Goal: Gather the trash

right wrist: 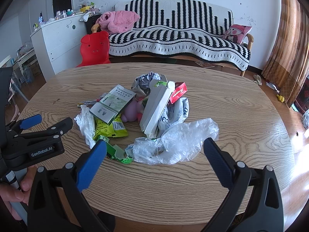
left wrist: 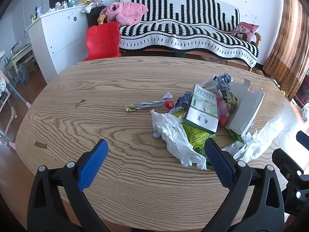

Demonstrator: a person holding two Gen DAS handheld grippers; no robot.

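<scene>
A heap of trash lies on the oval wooden table (left wrist: pixel 81 119). It holds a green-and-white carton (left wrist: pixel 202 110) (right wrist: pixel 111 104), a crumpled white tissue (left wrist: pixel 177 139) (right wrist: pixel 85 123), a torn grey box (left wrist: pixel 245 112) (right wrist: pixel 156 108), a yellow-green wrapper (right wrist: pixel 110 128), a red packet (right wrist: pixel 178 92) and a clear plastic bag (right wrist: pixel 175 143). My left gripper (left wrist: pixel 156 152) is open, its right finger beside the tissue. My right gripper (right wrist: pixel 154 150) is open just short of the plastic bag. The left gripper (right wrist: pixel 46 121) also shows in the right wrist view, with a hand (right wrist: pixel 13 195) on its handle.
Beyond the table stand a sofa (left wrist: pixel 193 31) under a black-and-white throw, a red pig-shaped chair (left wrist: pixel 103 38) and a white cabinet (left wrist: pixel 56 36). A brown curtain (right wrist: pixel 289 44) hangs at the right. The table's left half (left wrist: pixel 67 116) is bare wood.
</scene>
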